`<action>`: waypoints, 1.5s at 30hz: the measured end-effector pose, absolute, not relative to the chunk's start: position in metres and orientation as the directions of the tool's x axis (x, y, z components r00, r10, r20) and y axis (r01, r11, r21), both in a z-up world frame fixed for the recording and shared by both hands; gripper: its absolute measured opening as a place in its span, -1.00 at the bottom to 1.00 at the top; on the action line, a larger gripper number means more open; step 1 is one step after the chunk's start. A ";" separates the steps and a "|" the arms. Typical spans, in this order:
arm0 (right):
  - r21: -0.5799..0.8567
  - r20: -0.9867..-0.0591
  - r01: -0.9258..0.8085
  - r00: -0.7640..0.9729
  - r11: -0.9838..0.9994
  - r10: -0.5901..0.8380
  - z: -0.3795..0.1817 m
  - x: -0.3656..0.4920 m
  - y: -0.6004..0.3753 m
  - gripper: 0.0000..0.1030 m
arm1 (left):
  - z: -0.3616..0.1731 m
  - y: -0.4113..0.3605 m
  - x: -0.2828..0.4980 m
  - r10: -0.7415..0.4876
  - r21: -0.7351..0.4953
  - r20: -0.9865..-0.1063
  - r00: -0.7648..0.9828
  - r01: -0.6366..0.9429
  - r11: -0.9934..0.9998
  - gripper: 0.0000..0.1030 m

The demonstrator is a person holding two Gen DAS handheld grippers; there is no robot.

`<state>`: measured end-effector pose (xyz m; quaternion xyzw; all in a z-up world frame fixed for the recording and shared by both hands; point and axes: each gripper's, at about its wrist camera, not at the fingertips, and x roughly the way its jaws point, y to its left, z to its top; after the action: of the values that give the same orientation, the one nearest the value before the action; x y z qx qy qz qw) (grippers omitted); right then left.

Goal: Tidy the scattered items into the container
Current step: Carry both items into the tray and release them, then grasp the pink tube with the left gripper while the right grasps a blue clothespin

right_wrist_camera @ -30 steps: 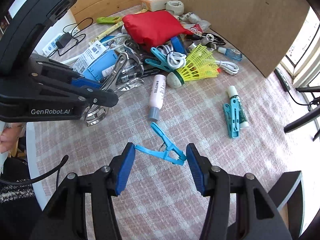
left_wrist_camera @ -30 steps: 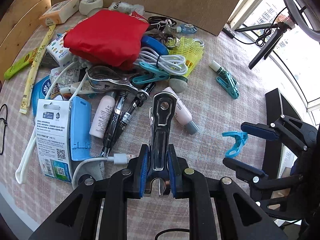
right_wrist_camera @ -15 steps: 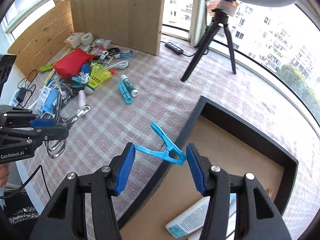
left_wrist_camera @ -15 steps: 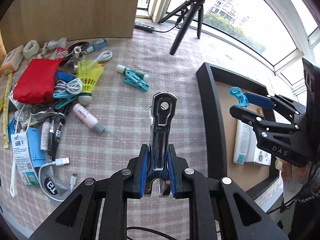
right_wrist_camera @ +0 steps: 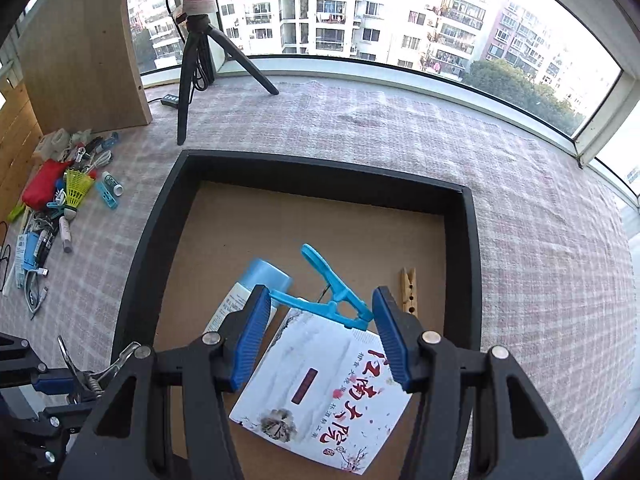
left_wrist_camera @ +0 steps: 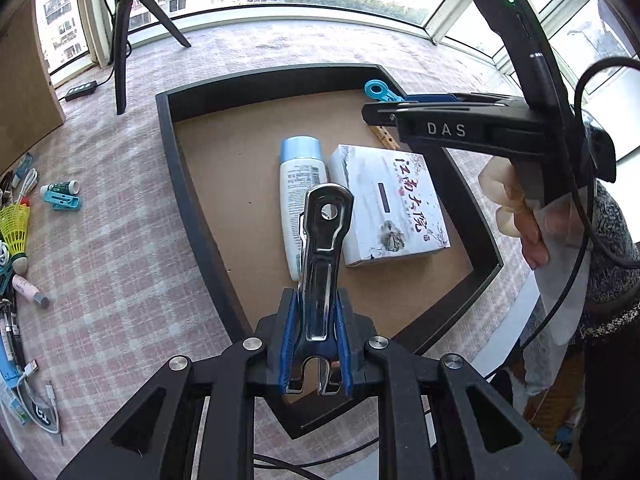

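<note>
A black tray [right_wrist_camera: 472,264] was seen on the checked tabletop [right_wrist_camera: 360,128], holding a white bottle [left_wrist_camera: 300,196], a printed box [left_wrist_camera: 394,204] at its 3 o'clock, and a wooden peg [right_wrist_camera: 409,290]. The left claw [left_wrist_camera: 316,344] was clamped on a metal clip [left_wrist_camera: 322,256]; the right claw [right_wrist_camera: 318,326] gripped a blue clothespin [right_wrist_camera: 326,292] above the tray. Scattered items [right_wrist_camera: 60,196] were left at 9 o'clock.

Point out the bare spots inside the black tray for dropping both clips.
Inside the black tray, bare floor runs along the far wall and down the left wall beside the lotion bottle. The middle is crowded: bottle, white box and wooden clothespin by the right wall.
</note>
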<state>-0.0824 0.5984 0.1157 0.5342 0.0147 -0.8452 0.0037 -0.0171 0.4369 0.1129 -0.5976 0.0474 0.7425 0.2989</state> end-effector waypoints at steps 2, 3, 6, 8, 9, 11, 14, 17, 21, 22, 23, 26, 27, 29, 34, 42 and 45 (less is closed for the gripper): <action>-0.011 -0.904 -0.009 -0.428 -1.000 0.014 0.116 -0.081 0.611 0.01 | 0.112 0.450 -0.010 0.383 -0.278 -0.919 -0.098 -0.529 -0.802 -0.66; -0.010 -0.903 -0.025 -0.428 -1.000 0.020 0.116 -0.081 0.616 0.01 | 0.113 0.455 -0.007 0.383 -0.275 -0.919 -0.095 -0.541 -0.795 -0.66; -0.009 -0.901 -0.063 -0.432 -0.998 0.036 0.116 -0.081 0.629 0.01 | 0.115 0.468 -0.002 0.386 -0.270 -0.917 -0.098 -0.559 -0.784 -0.66; 0.011 -0.894 -0.065 -0.448 -0.998 0.019 0.120 -0.080 0.633 0.02 | 0.118 0.473 -0.003 0.378 -0.259 -0.920 -0.106 -0.560 -0.787 -0.23; 0.013 -0.896 -0.067 -0.444 -0.998 0.018 0.120 -0.079 0.633 0.11 | 0.118 0.474 -0.004 0.371 -0.254 -0.923 -0.106 -0.556 -0.791 0.32; 0.001 -0.902 -0.077 -0.431 -0.997 0.032 0.120 -0.080 0.632 0.27 | 0.122 0.469 -0.004 0.380 -0.244 -0.913 -0.148 -0.548 -0.800 0.38; -0.030 -0.895 -0.067 -0.442 -0.997 0.057 0.121 -0.081 0.626 0.27 | 0.122 0.462 -0.006 0.361 -0.222 -0.919 -0.160 -0.547 -0.807 0.35; -0.012 -0.894 -0.043 -0.446 -0.999 0.030 0.122 -0.084 0.618 0.27 | 0.120 0.450 -0.010 0.351 -0.218 -0.921 -0.166 -0.526 -0.822 0.33; -0.018 -0.891 -0.002 -0.453 -1.000 0.017 0.124 -0.089 0.601 0.27 | 0.114 0.430 -0.019 0.335 -0.219 -0.926 -0.174 -0.476 -0.852 0.27; -0.021 -0.890 0.008 -0.455 -1.000 0.015 0.126 -0.090 0.596 0.27 | 0.113 0.425 -0.021 0.329 -0.216 -0.927 -0.179 -0.464 -0.859 0.25; -0.021 -0.890 0.021 -0.457 -1.000 0.009 0.127 -0.092 0.591 0.27 | 0.113 0.418 -0.024 0.322 -0.211 -0.928 -0.188 -0.449 -0.868 0.25; -0.021 -0.890 0.062 -0.457 -0.998 -0.010 0.129 -0.097 0.574 0.27 | 0.112 0.399 -0.032 0.317 -0.216 -0.927 -0.199 -0.405 -0.889 0.24; -0.021 -0.889 0.074 -0.458 -0.997 -0.016 0.129 -0.099 0.568 0.27 | 0.111 0.393 -0.034 0.312 -0.216 -0.928 -0.205 -0.389 -0.896 0.24; -0.013 -0.888 0.098 -0.459 -0.995 -0.033 0.130 -0.104 0.556 0.27 | 0.110 0.379 -0.039 0.300 -0.210 -0.929 -0.217 -0.358 -0.910 0.24; 0.012 -0.885 0.175 -0.456 -0.985 -0.092 0.130 -0.115 0.523 0.27 | 0.103 0.339 -0.050 0.269 -0.207 -0.934 -0.236 -0.260 -0.943 0.22; 0.020 -0.893 0.325 -0.420 -0.946 -0.163 0.123 -0.126 0.451 0.27 | 0.092 0.269 -0.062 0.191 -0.160 -0.945 -0.266 -0.134 -0.978 0.15; 0.026 -0.899 0.380 -0.396 -0.924 -0.189 0.117 -0.132 0.423 0.26 | 0.084 0.241 -0.070 0.181 -0.170 -0.949 -0.257 -0.062 -0.983 0.15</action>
<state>-0.1323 0.4228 0.1167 0.5222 0.0918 -0.8304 0.1713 -0.0700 0.2405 0.0838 -0.6048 -0.0491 0.7912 0.0767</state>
